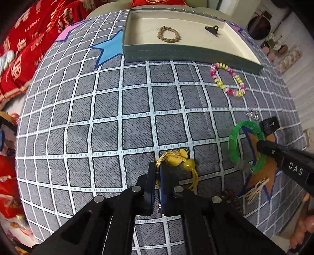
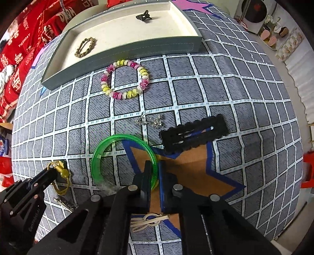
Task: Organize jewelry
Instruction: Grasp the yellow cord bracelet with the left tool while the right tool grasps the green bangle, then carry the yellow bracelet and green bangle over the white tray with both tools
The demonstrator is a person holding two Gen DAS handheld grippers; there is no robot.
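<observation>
My left gripper [image 1: 158,175] is shut on the thin cord of a yellow hair tie [image 1: 188,164] with a bead and a flower, which lies on the grey checked cloth. From the right wrist view the same gripper [image 2: 52,171] comes in at the lower left, on the hair tie [image 2: 64,173]. My right gripper [image 2: 155,173] is shut on the near rim of a clear green bangle [image 2: 98,157] above an orange star. In the left wrist view that gripper [image 1: 262,144] holds the bangle [image 1: 233,141] tilted up off the cloth.
A grey tray [image 1: 176,53] [image 2: 125,51] at the back holds a braided brown bracelet [image 2: 85,47] and a dark clip [image 2: 143,16]. On the cloth lie a pink-and-yellow bead bracelet [image 2: 127,95], silver chain pieces [image 2: 149,120], a black hair clip [image 2: 194,135] and a cream hairpin [image 2: 147,221].
</observation>
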